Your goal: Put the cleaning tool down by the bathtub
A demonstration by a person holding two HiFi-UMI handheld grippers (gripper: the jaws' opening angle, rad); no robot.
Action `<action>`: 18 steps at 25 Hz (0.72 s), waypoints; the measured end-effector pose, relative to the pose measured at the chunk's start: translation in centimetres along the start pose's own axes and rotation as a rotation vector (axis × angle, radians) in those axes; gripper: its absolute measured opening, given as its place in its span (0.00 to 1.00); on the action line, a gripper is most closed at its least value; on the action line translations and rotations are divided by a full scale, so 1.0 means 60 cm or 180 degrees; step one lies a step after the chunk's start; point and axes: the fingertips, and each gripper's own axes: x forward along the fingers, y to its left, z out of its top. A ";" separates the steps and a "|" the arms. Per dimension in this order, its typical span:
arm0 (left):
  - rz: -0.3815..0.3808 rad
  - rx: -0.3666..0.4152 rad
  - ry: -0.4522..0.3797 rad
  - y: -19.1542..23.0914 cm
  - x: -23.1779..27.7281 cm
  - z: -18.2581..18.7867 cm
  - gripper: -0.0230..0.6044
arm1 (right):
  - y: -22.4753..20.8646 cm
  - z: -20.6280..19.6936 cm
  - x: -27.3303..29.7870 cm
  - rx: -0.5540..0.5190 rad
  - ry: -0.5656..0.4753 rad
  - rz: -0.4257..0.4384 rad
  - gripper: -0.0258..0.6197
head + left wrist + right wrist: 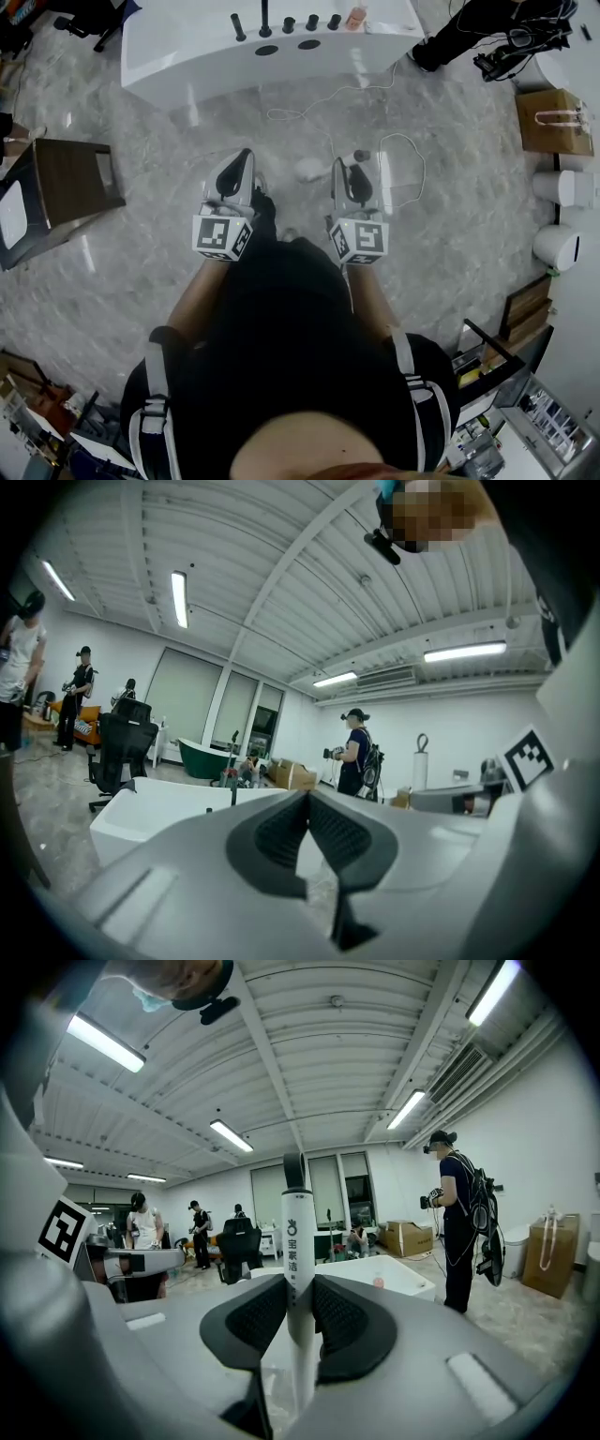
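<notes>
The right gripper (298, 1312) clamps the cleaning tool (297, 1232) by its slim handle; the left gripper (307, 803) is closed, empty. A narrow pinch — the tool may swivel or slip before the bathtub (187, 42).

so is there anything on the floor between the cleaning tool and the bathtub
Only a loose white cable looping across the floor between the cleaning tool, clamped in the right tongs, and the bathtub. Nothing else visible blocks that stretch.
</notes>
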 end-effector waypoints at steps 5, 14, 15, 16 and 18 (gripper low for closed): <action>-0.0162 0.0027 0.0006 0.057 0.066 0.018 0.05 | 0.000 0.017 0.079 -0.0050 -0.0010 -0.0173 0.18; -0.0295 0.0086 0.0007 0.173 0.166 0.038 0.05 | 0.020 0.027 0.234 -0.0105 -0.0001 -0.0288 0.18; -0.0293 0.0090 0.0005 0.180 0.173 0.039 0.05 | 0.021 0.028 0.246 -0.0103 0.0000 -0.0288 0.18; -0.0285 0.0080 0.0007 0.186 0.178 0.038 0.05 | 0.024 0.028 0.256 -0.0100 0.0006 -0.0282 0.18; -0.0259 0.0046 0.0014 0.200 0.189 0.036 0.05 | 0.028 0.030 0.278 -0.0094 0.0012 -0.0256 0.18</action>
